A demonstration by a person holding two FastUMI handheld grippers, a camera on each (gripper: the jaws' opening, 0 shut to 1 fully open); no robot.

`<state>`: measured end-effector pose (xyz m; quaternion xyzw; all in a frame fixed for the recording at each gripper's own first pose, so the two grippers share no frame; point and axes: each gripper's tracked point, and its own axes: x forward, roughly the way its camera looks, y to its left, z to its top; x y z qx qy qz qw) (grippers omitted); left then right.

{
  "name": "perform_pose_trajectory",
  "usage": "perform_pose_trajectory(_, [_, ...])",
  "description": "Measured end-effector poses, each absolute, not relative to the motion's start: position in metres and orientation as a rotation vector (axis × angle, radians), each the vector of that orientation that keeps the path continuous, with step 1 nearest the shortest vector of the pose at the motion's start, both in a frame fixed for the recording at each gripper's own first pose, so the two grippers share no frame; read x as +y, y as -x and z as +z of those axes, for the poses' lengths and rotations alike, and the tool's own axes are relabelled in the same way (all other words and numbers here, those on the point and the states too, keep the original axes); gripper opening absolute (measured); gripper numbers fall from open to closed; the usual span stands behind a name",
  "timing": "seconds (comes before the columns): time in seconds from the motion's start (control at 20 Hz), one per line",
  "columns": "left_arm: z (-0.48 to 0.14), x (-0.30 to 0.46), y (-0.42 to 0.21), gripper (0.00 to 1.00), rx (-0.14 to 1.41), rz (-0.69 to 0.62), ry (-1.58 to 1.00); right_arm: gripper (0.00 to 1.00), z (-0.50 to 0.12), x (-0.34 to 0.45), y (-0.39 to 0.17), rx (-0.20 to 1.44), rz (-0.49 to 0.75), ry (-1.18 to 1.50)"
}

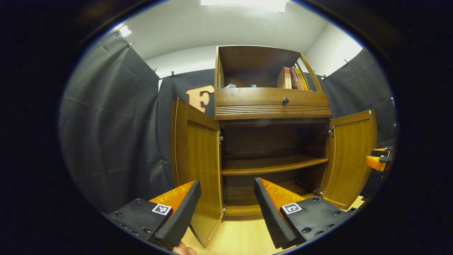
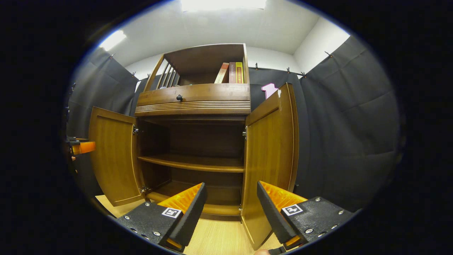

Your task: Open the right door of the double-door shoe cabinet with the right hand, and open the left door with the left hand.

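Observation:
The wooden shoe cabinet [image 1: 272,106] stands ahead with both doors swung wide. In the left gripper view the left door [image 1: 198,156] juts toward me and the right door [image 1: 350,156] hangs out on the far side. My left gripper [image 1: 226,209] is open just in front of the left door's lower part, neither finger pressing on it. In the right gripper view the right door [image 2: 272,148] juts toward me and the left door [image 2: 113,156] stands open beyond. My right gripper [image 2: 230,209] is open beside the right door's bottom, holding nothing.
Inside, a bare shelf [image 1: 272,164] crosses the cabinet. Above it sit a drawer with a dark knob [image 1: 285,101] and an open top compartment with books [image 1: 293,78]. Pale wood floor [image 1: 240,237] lies below. Black cloth walls close in on both sides.

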<state>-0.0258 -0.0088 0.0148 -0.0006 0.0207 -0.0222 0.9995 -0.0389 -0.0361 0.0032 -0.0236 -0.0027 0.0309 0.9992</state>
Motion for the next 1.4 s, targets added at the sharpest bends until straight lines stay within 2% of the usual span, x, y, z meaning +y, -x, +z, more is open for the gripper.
perform_pose_trajectory(0.05, [0.014,-0.009,0.025,0.96,0.043,-0.047,0.003,0.88,0.003,-0.035,0.039,-0.006,0.065,0.050])
perform_pose_trajectory(0.85, [0.012,-0.014,0.027,0.96,0.052,-0.058,0.003,0.89,0.003,-0.025,0.041,-0.011,0.100,0.041])
perform_pose_trajectory(0.9, [0.013,-0.014,0.028,0.93,0.048,-0.062,0.003,0.89,0.003,-0.026,0.040,-0.013,0.095,0.040])
perform_pose_trajectory(1.05, [0.014,-0.009,0.030,0.96,0.041,-0.047,-0.004,0.89,0.004,-0.025,0.040,-0.013,0.098,0.035])
perform_pose_trajectory(1.4, [0.011,-0.018,0.032,0.96,0.042,-0.082,0.014,0.89,0.002,-0.021,0.037,-0.004,0.101,0.032])
